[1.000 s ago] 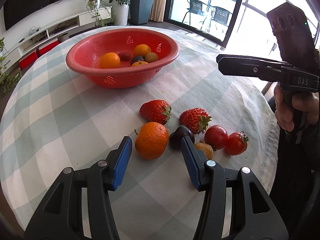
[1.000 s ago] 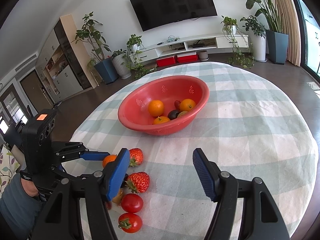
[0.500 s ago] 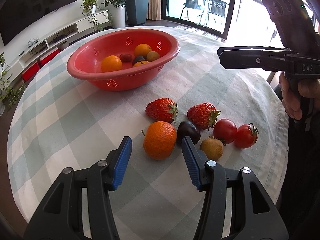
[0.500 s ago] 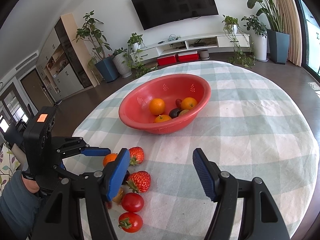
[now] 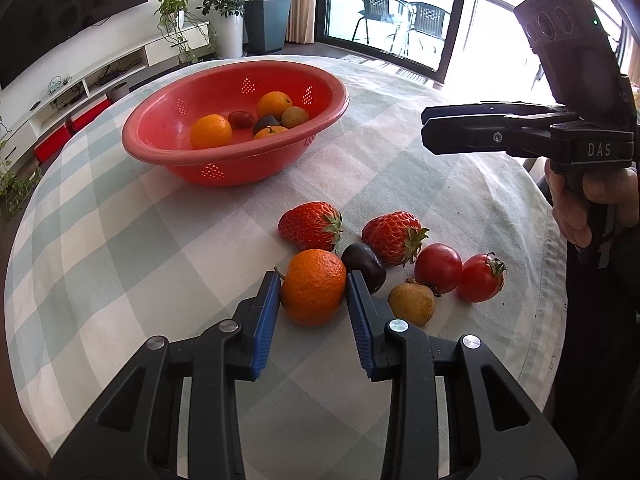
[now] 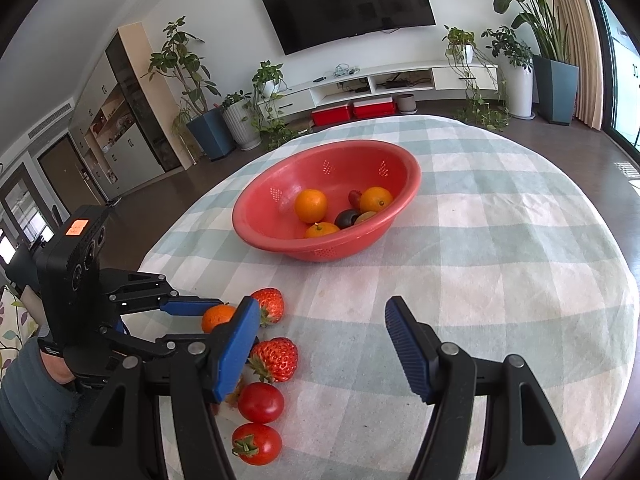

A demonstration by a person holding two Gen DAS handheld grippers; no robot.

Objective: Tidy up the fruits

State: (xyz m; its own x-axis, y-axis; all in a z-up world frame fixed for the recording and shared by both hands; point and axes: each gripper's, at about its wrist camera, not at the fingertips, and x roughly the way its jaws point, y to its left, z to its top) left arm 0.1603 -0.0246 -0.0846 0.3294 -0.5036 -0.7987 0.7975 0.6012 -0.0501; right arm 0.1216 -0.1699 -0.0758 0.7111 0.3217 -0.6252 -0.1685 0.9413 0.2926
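Observation:
A red colander bowl point(image 5: 240, 160) point(image 6: 260, 232) holds oranges and small fruits on the checked tablecloth. In front lie a tangerine point(image 5: 313, 288) point(image 6: 216, 317), two strawberries point(image 5: 310, 226) point(image 5: 392, 236), a dark plum point(image 5: 362, 266), two tomatoes point(image 5: 438, 267) point(image 5: 480, 278) and a small brown fruit point(image 5: 411, 304). My left gripper point(image 5: 312, 284) has closed in around the tangerine, its blue pads touching or nearly touching both sides. My right gripper point(image 6: 320, 320) is open and empty, held above the cloth to the right of the fruit.
The round table's edge point(image 5: 556, 320) runs close behind the tomatoes on the right. A hand holds the right gripper point(image 5: 500, 136) above that side. The room beyond has a TV, shelves and potted plants.
My left gripper moved forward and its jaws narrowed around the tangerine. The right gripper has barely moved.

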